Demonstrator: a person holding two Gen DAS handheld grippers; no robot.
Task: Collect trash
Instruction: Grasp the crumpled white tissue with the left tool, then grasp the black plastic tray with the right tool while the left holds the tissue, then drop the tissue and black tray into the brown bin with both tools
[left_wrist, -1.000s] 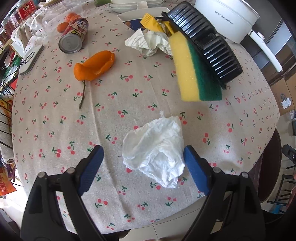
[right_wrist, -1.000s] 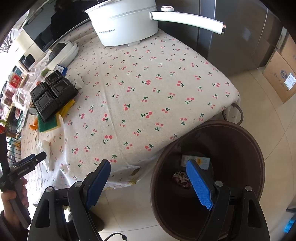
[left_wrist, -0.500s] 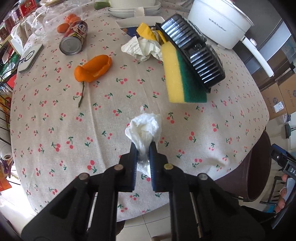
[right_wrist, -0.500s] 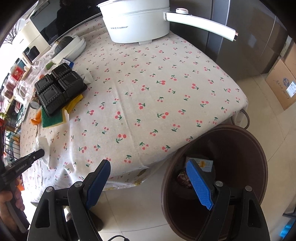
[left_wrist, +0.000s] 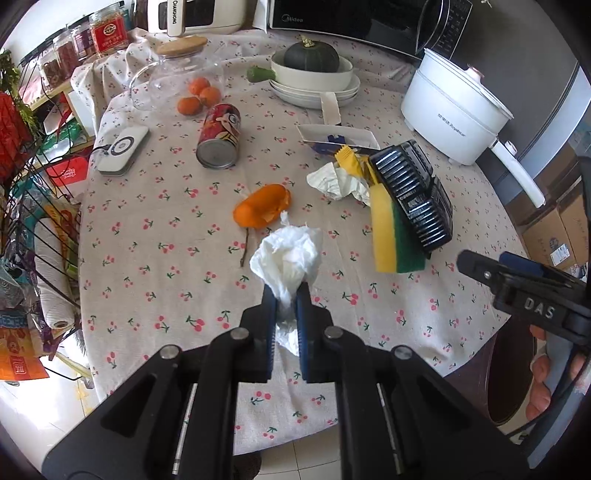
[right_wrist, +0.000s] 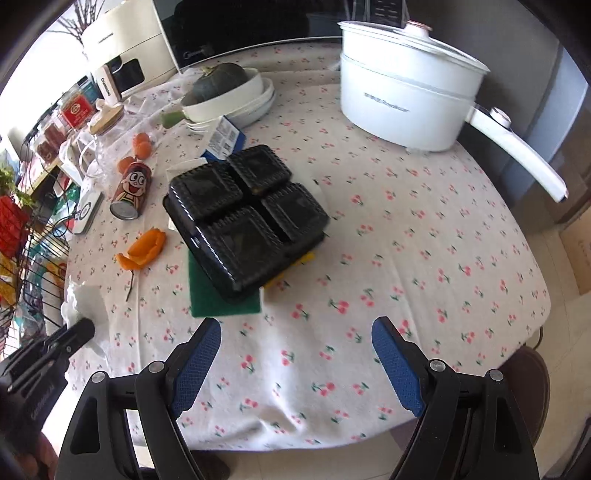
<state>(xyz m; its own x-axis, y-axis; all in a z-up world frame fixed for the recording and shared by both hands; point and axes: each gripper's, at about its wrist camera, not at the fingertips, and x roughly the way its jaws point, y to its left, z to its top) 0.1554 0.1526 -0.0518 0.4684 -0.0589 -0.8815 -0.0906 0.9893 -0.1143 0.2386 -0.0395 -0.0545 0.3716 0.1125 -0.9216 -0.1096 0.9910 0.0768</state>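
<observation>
Left gripper (left_wrist: 286, 295): clenched on the tissue, blue pads pinching its lower part, above the near side of the table (left_wrist: 147, 206).
Tissue (left_wrist: 288, 254): white, thin, crumpled into a loose fan above the pads, a twisted tip on top, a small tail hanging below the pinch (seen in the right view as a pale wad at the far left).
Orange peel (left_wrist: 263, 210): on the cloth just beyond the tissue, curled, a dark stem beside it.
Can (left_wrist: 219, 136): on its side, farther back, cartoon face on the label.
Crumpled paper (left_wrist: 338, 181): white, lying against the sponge.
Sponge (left_wrist: 393, 236): yellow and green, tilted under the black tray (left_wrist: 413, 195).
Right gripper (right_wrist: 295, 354): released, blue pads wide apart, over the table's near edge.
Brown bin (left_wrist: 511, 376): beside the table, lower right.
</observation>
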